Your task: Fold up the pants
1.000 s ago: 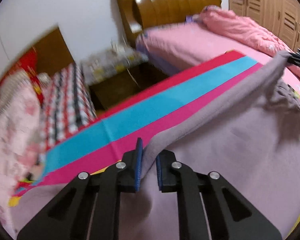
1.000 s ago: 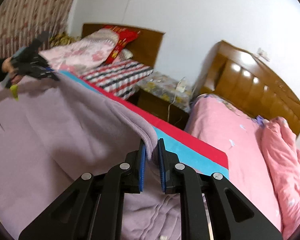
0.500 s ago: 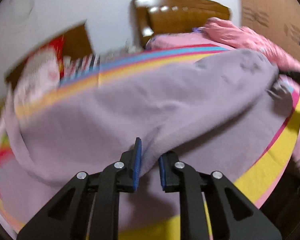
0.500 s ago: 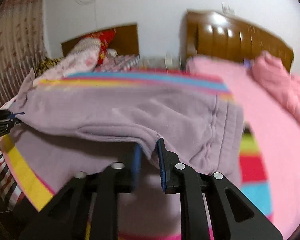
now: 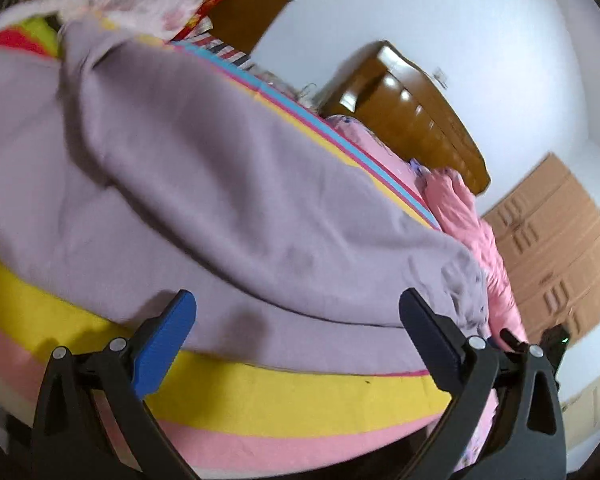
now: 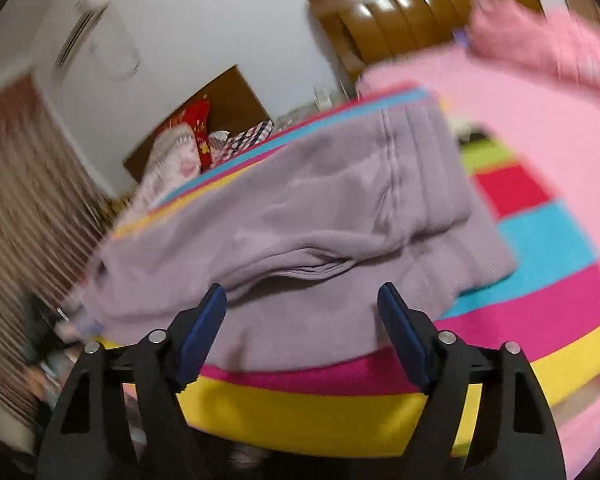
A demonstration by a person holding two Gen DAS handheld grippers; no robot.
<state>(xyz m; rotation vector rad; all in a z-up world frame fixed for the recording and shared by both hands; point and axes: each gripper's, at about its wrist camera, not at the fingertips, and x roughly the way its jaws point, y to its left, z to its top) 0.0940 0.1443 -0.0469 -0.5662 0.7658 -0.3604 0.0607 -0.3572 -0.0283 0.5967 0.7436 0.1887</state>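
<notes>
The lilac pants (image 5: 228,184) lie folded over on themselves on the striped sheet (image 5: 284,396) of the bed. My left gripper (image 5: 298,320) is open and empty, just off the near edge of the pants. In the right wrist view the pants (image 6: 320,208) show their waistband end, with a fold edge facing me. My right gripper (image 6: 302,316) is open and empty, just in front of that fold edge. Part of the right gripper (image 5: 540,344) shows at the far end of the pants in the left wrist view.
A pink quilt (image 5: 472,216) lies on the second bed with a wooden headboard (image 5: 412,120). Pillows (image 6: 176,156) sit at the head of this bed. A wooden wardrobe (image 5: 556,248) stands at the right. The bed's near edge drops off below both grippers.
Both grippers carried the held pants edge over toward the near side, laid it down and opened. Both have let go of the cloth and drawn back a little.
</notes>
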